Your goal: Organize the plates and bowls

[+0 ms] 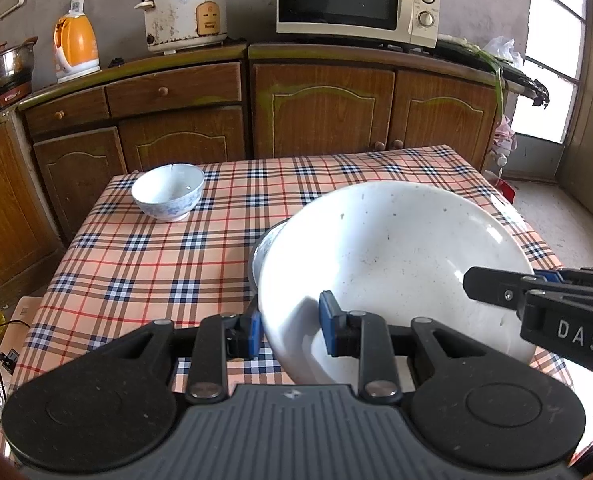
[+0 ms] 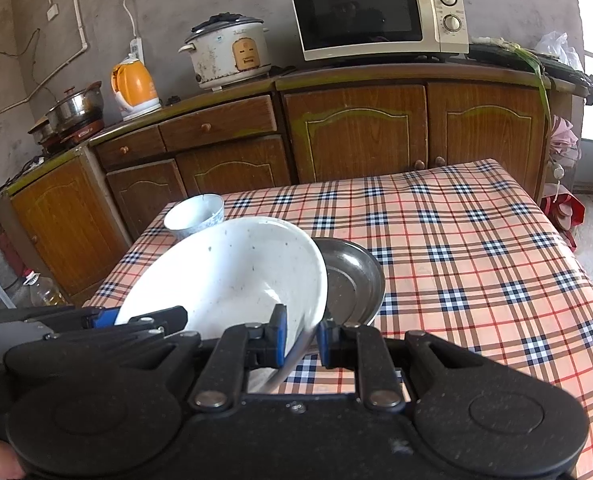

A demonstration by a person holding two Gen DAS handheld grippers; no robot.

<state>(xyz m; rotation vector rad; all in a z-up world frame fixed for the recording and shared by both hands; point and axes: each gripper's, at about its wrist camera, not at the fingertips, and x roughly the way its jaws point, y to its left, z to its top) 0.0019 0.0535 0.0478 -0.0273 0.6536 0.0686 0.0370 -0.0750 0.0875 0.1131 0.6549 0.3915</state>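
Plaid tablecloth, white plate rim clamped between both grippers' fingers

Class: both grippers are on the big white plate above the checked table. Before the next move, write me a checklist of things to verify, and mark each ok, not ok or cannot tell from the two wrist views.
1. Left gripper clamped on the white plate rim: ok, one pad on each face.
2. Right gripper clamped on the rim: ok.
3. Plate level: not ok, it is tilted.
4. Metal plate underneath free to receive it: ok, nothing shows in it.
5. White plate clear of the metal plate: cannot tell, the white plate hides their overlap.
6. Small bowl out of the way: ok, it stands apart near the far left corner of the table.
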